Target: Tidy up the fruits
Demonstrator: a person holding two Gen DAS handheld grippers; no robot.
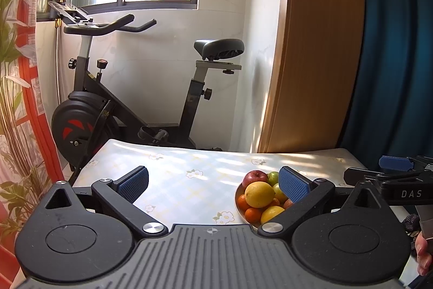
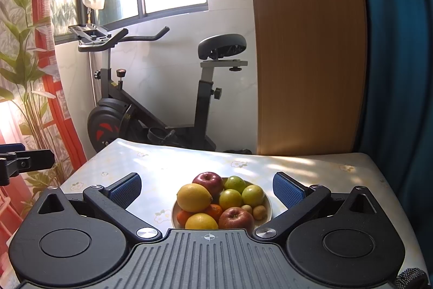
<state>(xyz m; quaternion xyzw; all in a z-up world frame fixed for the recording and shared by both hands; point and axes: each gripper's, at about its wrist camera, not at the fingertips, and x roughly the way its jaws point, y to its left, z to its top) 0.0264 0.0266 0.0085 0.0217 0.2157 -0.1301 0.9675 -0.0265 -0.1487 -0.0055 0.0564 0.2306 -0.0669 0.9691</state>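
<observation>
A white plate piled with fruit sits on the floral table. On it are two red apples, two yellow lemons, several green fruits, small oranges and small tan fruits. My right gripper is open, held just in front of the plate with its blue pads to either side of the pile. My left gripper is open too, empty, over bare table left of the plate; its right pad hides part of the fruit. The right gripper shows at that view's right edge.
The table has a pale flower-print cover with its far edge near an exercise bike. A wooden panel and blue curtain stand at the right, a plant-print curtain at the left. A hand shows low right.
</observation>
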